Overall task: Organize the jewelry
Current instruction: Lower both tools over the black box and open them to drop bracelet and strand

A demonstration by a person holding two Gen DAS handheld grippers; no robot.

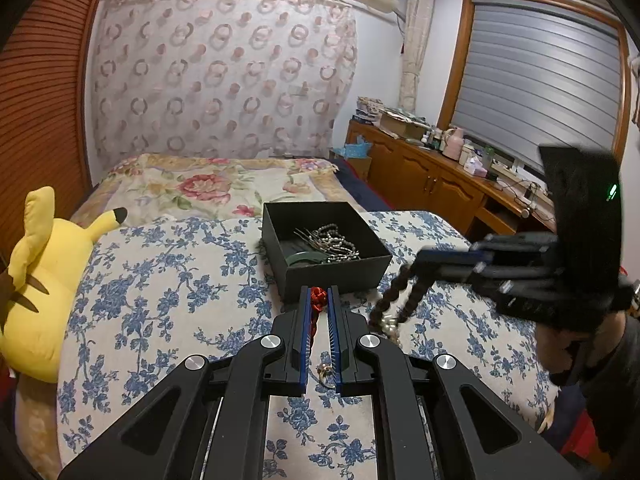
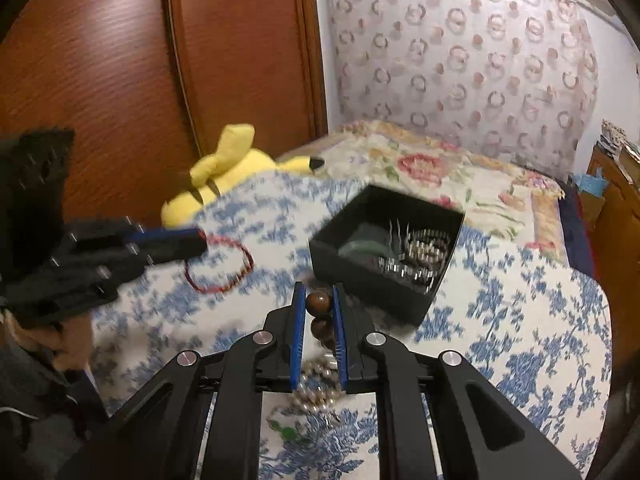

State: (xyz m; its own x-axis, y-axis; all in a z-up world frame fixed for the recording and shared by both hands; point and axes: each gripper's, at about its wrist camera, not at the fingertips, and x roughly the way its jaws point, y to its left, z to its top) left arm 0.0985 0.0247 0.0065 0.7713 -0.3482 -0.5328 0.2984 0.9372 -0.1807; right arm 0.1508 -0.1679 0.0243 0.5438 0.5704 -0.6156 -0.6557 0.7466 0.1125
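In the box: silver beads, green bangle.
Left gripper: squeezing red cord bracelet, near box.
Right gripper: squeezing brown bead bracelet, near box.
Left out: pearls.

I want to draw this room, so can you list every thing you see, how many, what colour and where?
box: one, black, open, on the blue-flowered bedspread, with bead chains and a green bangle inside
red cord bracelet: one, red, clamped in the left hand-held gripper
brown bead bracelet: one, dark brown, clamped in the right hand-held gripper
pearl beads: one heap, whitish, on the bedspread below the brown beads
plush toy: one, yellow, at the bed's edge by the wooden door
cabinet: one, brown wood, under the window
left hand-held gripper: one, black with blue pads, shut
right hand-held gripper: one, black with blue pads, shut
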